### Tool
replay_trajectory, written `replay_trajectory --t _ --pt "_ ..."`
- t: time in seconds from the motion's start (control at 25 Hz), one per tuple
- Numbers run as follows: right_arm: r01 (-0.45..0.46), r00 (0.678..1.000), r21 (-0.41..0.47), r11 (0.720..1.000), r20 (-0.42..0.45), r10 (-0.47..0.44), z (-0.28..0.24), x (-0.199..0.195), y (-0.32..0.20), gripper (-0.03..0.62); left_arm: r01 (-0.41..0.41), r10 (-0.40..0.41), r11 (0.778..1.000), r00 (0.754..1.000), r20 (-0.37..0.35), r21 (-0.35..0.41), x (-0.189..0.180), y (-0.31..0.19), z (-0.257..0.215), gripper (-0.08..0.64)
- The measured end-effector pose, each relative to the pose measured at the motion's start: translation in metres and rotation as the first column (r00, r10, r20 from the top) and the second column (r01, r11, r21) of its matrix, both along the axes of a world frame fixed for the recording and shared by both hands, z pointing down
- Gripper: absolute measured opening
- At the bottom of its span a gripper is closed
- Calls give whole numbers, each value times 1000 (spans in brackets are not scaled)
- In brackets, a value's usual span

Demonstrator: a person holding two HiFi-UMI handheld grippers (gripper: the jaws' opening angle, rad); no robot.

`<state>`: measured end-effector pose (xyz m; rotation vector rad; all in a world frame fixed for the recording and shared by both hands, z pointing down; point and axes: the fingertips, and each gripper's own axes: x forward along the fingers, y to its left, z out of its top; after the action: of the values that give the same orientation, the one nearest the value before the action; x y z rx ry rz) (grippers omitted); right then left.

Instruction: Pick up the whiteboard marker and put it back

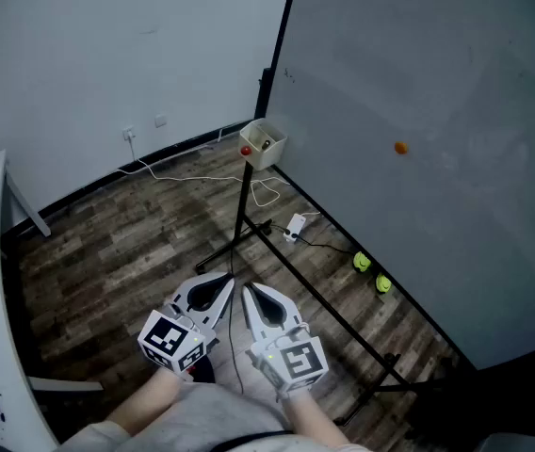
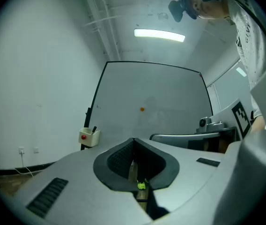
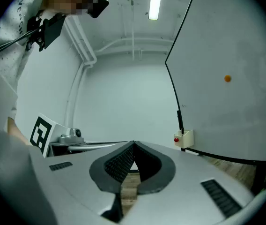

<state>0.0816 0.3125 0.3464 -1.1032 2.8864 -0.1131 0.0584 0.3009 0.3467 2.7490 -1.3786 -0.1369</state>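
Two grippers, left gripper (image 1: 222, 285) and right gripper (image 1: 251, 298), face the whiteboard (image 1: 418, 83).
Both are closed on nothing; a marker (image 2: 94, 129) stands in the tray (image 1: 264, 145).

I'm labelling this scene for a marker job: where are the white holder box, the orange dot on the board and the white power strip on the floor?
white holder box (image 1: 277, 152): head view, its outer side wall.
orange dot (image 1: 400, 147): head view, its centre.
white power strip (image 1: 295, 225): head view, its top face.
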Motion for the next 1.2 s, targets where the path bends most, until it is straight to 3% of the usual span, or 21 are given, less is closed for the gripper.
replay_trajectory --t 0.28,0.48,1.2 --pt "-17 1000 -8 1000 -23 17 1 -1 -13 18 9 -10 1000 1000 -26 -19 -9 -15 1 11" --pt "-27 999 -14 1000 -42 26 4 -8 -41 18 -26 25 1000 999 -24 -17 -9 -42 2 11" --pt "-129 991 -15 992 -26 129 9 -72 -202 20 -153 149 987 987 -63 -56 -61 -211 8 11"
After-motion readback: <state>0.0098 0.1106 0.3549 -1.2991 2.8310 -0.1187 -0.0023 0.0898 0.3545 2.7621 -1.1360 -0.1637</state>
